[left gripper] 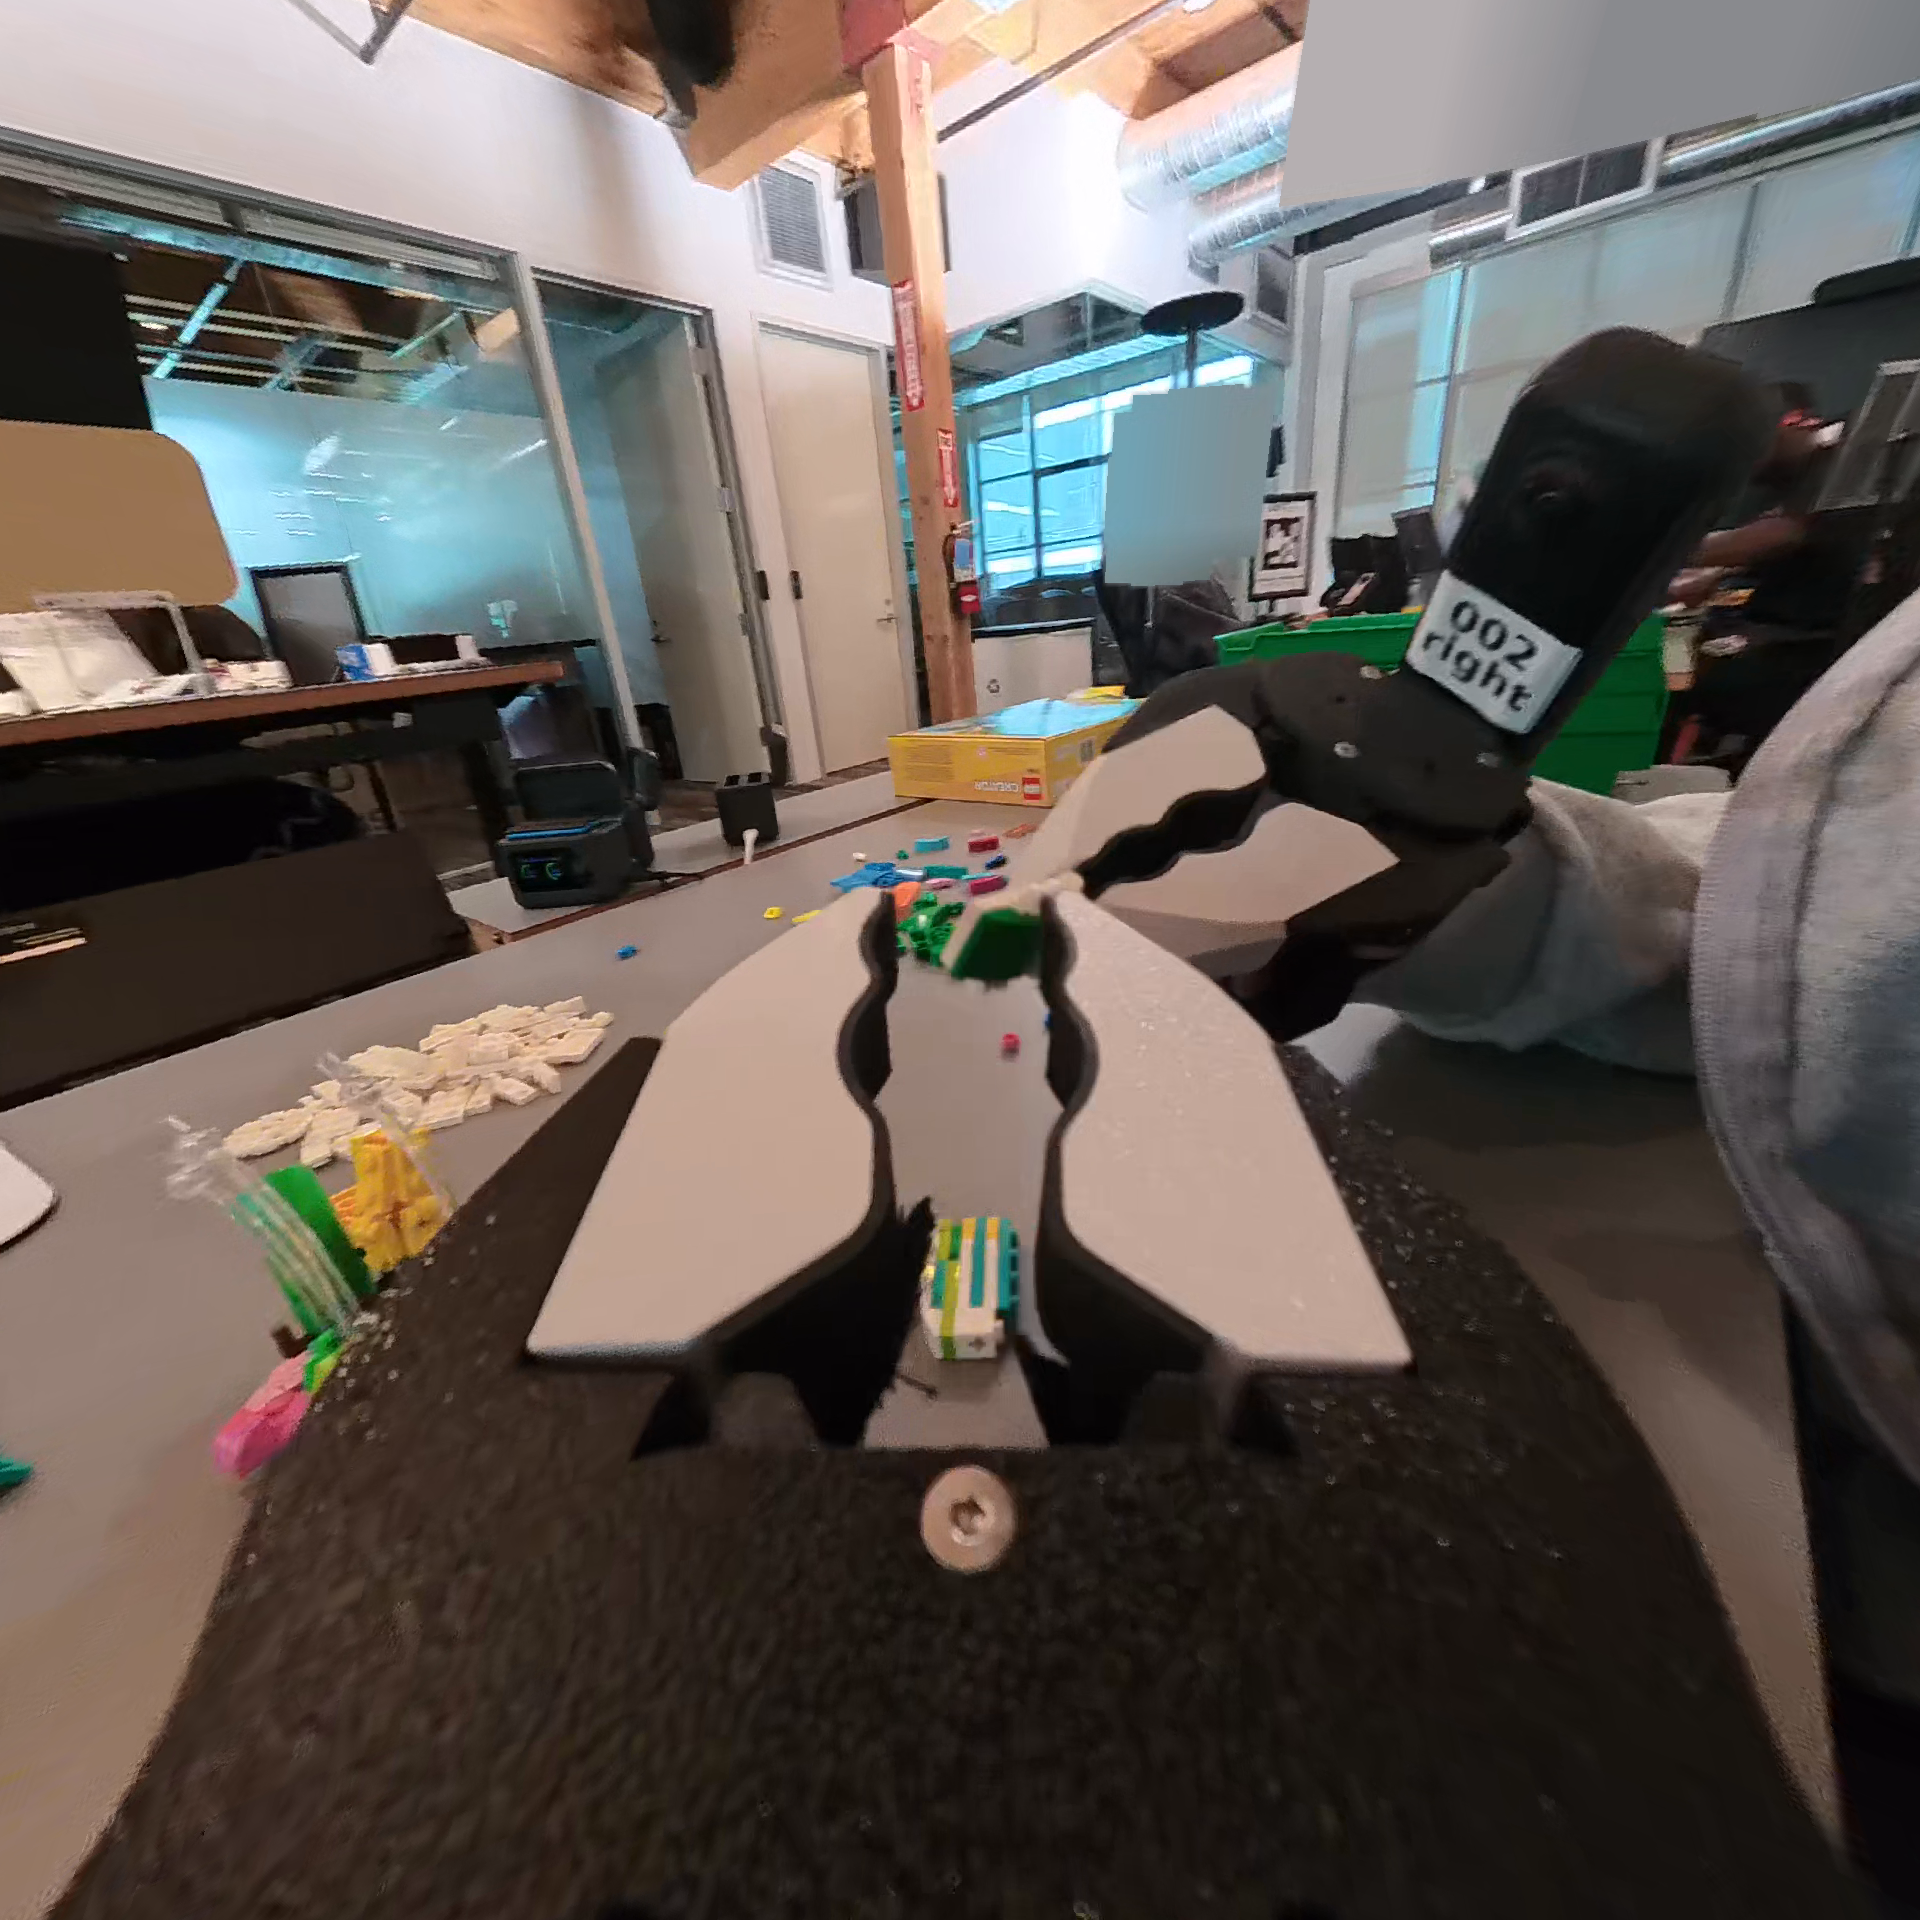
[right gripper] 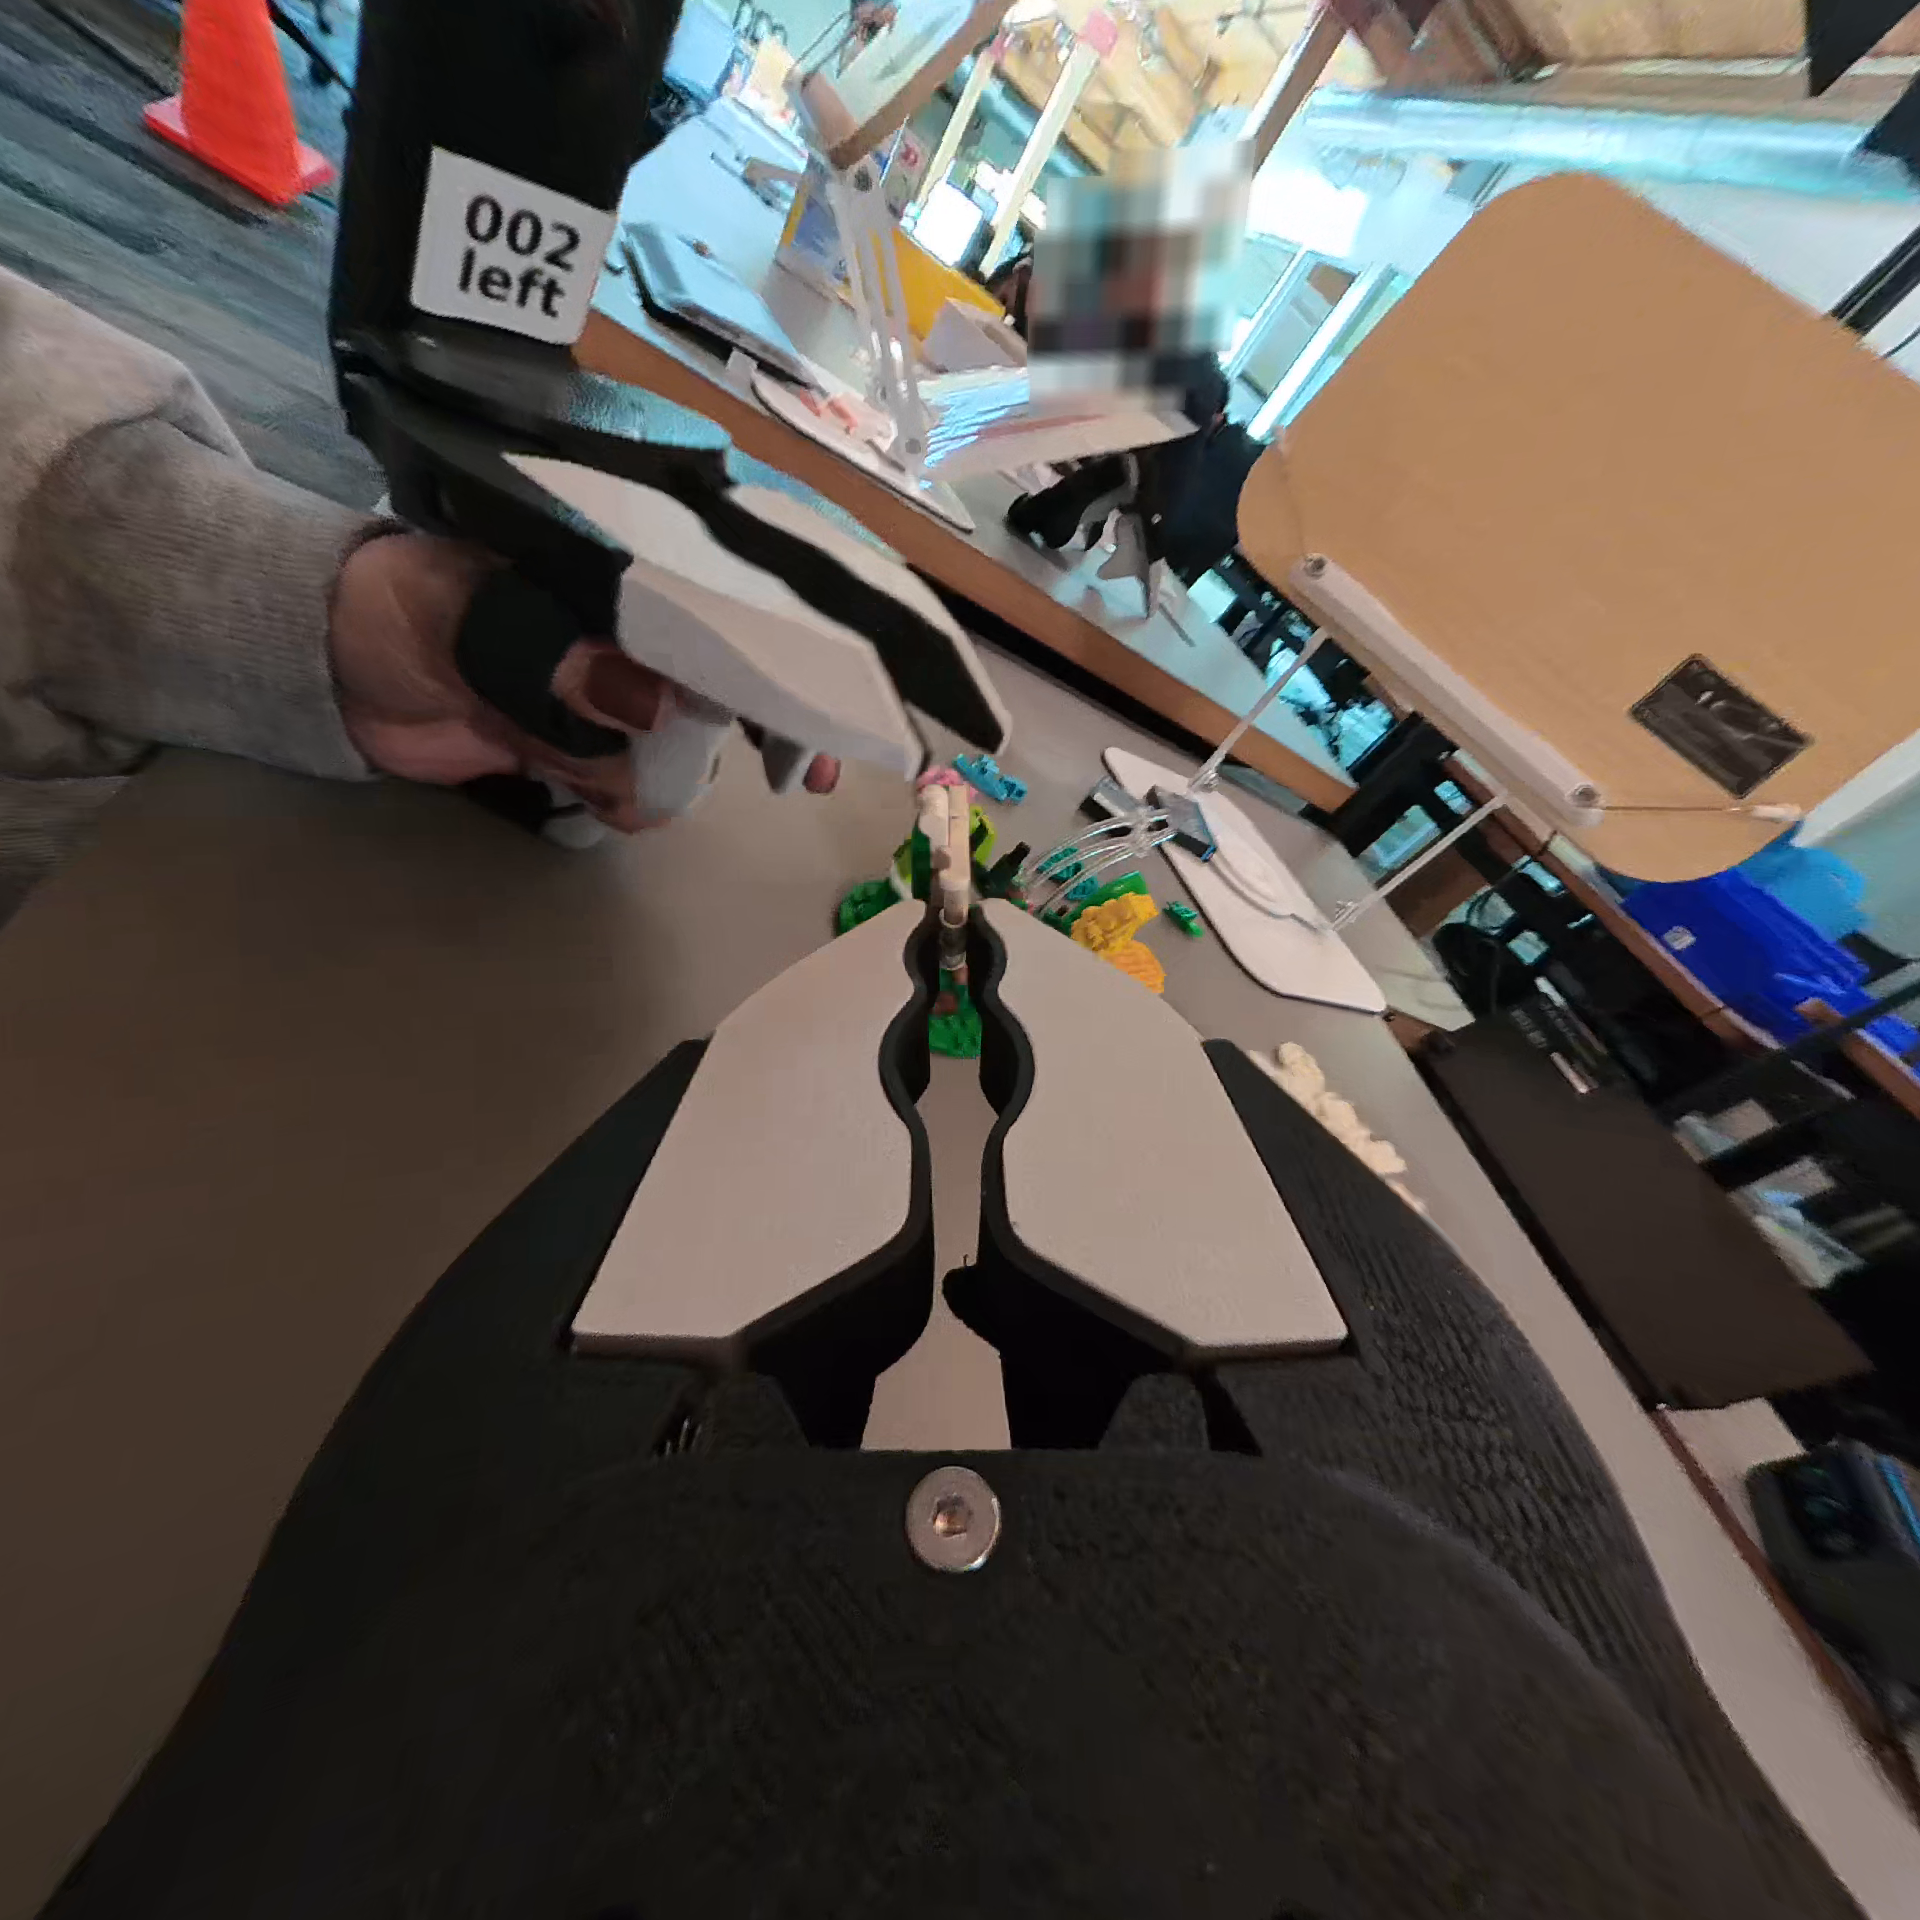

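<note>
We start at the small brick piece (left gripper: 997, 940), a green plate on a thin white one. It is held in the air above the grey table (left gripper: 675, 997), near the middle of the left wrist view. The right gripper (left gripper: 1060, 888) reaches in from 2 o'clock and its two fingers are pinched nearly together on the white edge. The right wrist view shows the same grip: the white strip (right gripper: 948, 842) stands on edge out of the narrow tips (right gripper: 951, 920).

The left gripper (left gripper: 966, 920) stands moderately open around the green end. The plate lies close against its 3 o'clock finger (left gripper: 1070, 966), while a clear gap shows at the 9 o'clock finger (left gripper: 878, 935), so we count it as not gripping. Because the pinch sits on a thin edge, we judge that the piece could pivot easily under a sideways push.

Further out:
- Loose green bricks (left gripper: 920, 930) lie just behind the tips.
- Mixed coloured bricks lie beyond them, towards 12 o'clock.
- A yellow box (left gripper: 997, 764) lies farther back.
- A heap of white pieces (left gripper: 457, 1060) lies at 9 o'clock.
- Yellow bricks (left gripper: 390, 1184) in clear wrapping lie nearer us.
- A small striped build (left gripper: 971, 1288) sits on the table below the left gripper's fingers.
</note>
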### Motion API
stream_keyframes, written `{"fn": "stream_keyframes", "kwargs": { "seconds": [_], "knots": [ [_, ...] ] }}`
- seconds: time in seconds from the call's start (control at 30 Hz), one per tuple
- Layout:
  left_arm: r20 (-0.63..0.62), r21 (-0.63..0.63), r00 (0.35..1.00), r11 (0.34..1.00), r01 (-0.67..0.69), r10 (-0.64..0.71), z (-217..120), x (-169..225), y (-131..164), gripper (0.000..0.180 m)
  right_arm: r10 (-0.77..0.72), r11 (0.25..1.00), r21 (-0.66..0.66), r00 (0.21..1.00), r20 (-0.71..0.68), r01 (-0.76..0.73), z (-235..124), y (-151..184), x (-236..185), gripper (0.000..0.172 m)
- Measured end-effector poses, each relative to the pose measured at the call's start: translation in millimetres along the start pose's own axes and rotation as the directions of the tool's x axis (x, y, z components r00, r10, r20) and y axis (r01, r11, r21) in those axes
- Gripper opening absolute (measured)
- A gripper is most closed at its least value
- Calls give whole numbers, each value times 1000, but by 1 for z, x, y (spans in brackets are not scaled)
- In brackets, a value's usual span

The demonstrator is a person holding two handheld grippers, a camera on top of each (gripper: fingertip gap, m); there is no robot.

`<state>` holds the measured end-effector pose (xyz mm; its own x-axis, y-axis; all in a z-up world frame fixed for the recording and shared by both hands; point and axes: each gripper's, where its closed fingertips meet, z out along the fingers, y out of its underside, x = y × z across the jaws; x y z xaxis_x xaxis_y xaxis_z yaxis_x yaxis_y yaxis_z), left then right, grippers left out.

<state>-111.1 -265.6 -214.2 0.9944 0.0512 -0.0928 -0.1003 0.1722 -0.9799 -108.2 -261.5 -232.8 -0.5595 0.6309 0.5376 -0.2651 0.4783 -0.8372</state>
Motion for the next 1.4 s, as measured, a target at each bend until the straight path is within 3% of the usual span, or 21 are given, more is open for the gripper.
{"fn": "stream_keyframes", "kwargs": {
  "seconds": [0.17, 0.3, 0.4, 0.63, 0.77, 0.87, 1.0, 1.1, 1.27, 1.4],
  "knots": [
    [-54, 32, 998, 999, 19, -17, 1, 8, -3, 38, -32, 995, 92, 998, -47, 37, -3, -13, 2, 3],
    [-18, -9, 994, 994, -105, 105, 5, 12, 3, 30, 68, 994, 87, 998, 7, -68, 2, -10, -7, 3],
    [-11, -27, 993, 992, -120, 120, 5, 12, 5, 23, 141, 985, 95, 989, 43, -145, 2, -9, -7, 3],
    [-136, 5, 991, 1000, -1, 2, -4, 20, 0, 17, 204, 965, 137, 967, 154, -225, -4, -15, -14, 3],
    [-280, 4, 947, 986, 165, -158, -11, 30, -6, 16, 352, 897, 151, 877, 327, -416, -12, -26, -21, 9],
    [-339, 3, 919, 977, 213, -200, -14, 35, -9, 7, 414, 855, 141, 821, 393, -498, -17, -29, -19, 15],
    [-338, -19, 920, 979, 204, -198, -12, 37, -6, 7, 437, 836, 130, 790, 431, -533, -21, -30, -19, 16],
    [-347, -17, 916, 978, 207, -200, -13, 38, -7, 7, 415, 859, 121, 816, 403, -497, -19, -28, -18, 16],
    [-393, -21, 892, 972, 232, -222, -15, 43, -8, 7, 435, 841, 112, 783, 444, -530, -22, -30, -21, 3],
    [-273, 20, 943, 979, 204, -190, -10, 30, -9, 9, 438, 854, 122, 826, 353, -505, -16, -27, -11, 3]
  ]
}}
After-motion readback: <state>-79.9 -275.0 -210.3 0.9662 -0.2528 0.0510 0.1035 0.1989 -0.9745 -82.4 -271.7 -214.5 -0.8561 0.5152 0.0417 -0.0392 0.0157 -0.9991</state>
